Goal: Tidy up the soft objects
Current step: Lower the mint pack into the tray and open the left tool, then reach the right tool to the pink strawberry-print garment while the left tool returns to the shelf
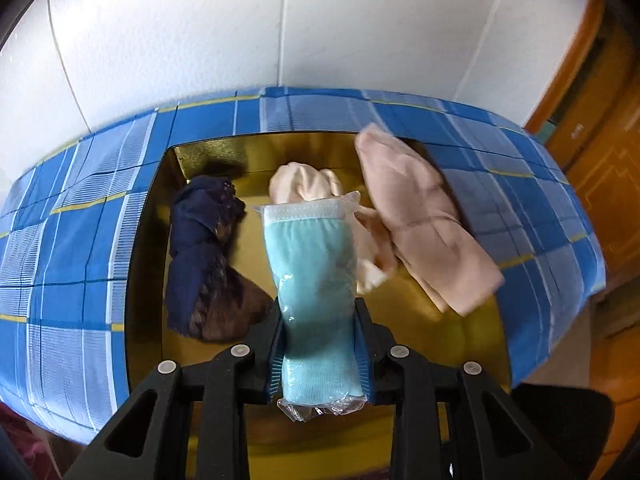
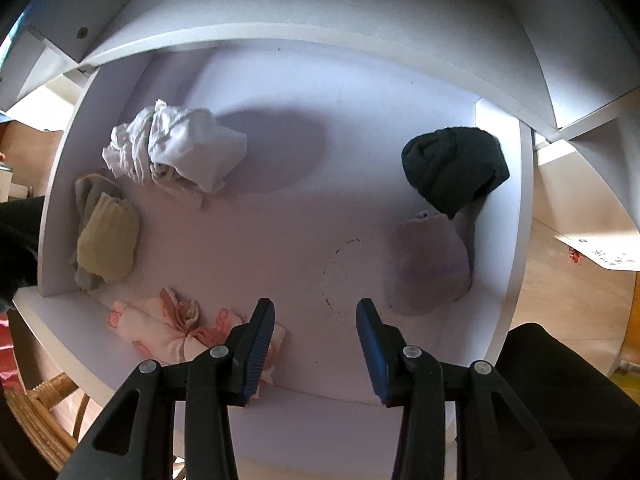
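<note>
1. A pale turquoise rolled garment sealed in a clear plastic sleeve (image 1: 316, 280) is being pinched near its lower end by the nearly closed left gripper (image 1: 320, 360), above a gold-lined rectangular box (image 1: 472, 344) that is resting on a blue checked cloth (image 1: 80, 240).
2. Nothing is being held by the right gripper (image 2: 316, 340); its jaws are being kept part-open over a white drawer (image 2: 280, 220).
3. Slipping is being risked, judging by the slick plastic and the low grip, with most of the packet's length left unsupported.
4. The packet is being seen as plump, smooth and upright, with a stitched band at its top.
5. A navy lace-trimmed cloth (image 1: 200, 256), a cream bundle (image 1: 304, 184) and a beige folded piece (image 1: 424, 220) overhanging the box's rim are being left in the box.
</note>
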A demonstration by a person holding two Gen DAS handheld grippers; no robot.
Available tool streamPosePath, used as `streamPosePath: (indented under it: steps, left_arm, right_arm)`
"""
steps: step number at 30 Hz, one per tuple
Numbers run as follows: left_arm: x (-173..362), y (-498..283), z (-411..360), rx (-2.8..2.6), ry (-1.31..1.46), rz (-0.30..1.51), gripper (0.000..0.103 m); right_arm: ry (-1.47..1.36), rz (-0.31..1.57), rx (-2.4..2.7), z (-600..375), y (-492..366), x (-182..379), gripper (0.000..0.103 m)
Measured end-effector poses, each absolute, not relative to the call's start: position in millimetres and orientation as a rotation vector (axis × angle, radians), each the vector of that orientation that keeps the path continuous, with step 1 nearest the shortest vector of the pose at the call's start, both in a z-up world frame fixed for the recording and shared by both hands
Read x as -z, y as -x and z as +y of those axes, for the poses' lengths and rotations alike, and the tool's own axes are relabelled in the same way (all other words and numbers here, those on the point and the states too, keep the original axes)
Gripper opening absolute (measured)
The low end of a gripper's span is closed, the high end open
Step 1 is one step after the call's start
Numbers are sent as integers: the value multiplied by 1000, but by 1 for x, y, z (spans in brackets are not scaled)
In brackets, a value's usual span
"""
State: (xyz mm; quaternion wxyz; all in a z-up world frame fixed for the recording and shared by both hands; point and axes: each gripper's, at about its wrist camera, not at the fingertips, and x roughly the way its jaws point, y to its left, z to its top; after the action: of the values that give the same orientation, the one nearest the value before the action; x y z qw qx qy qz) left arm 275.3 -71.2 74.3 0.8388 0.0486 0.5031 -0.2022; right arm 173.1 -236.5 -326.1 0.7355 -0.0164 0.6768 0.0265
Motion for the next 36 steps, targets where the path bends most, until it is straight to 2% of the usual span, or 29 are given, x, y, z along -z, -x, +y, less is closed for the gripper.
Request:
streamPosePath:
  steps: [14,16,18,20,36]
  left_arm:
    - [-52,-342,-85,302,-185,1100,32]
    - [-49,-350,-87,288,-193,1104,40]
    - [-50,-352,-87,269,-195,1086,64]
    - [-53,-352,-85,251,-200,1058,72]
    - [-74,-310,-61,288,-197,960,72]
  right_arm:
    - [19,1506,-88,-234,-174,326,43]
    - [14,1504,-87,-235,-174,326,43]
    - [11,1503,-85,-237,-174,325,43]
    - [5,1505,-83,-238,-175,325,43]
    - [19,1527,-102,-233,-175,333,43]
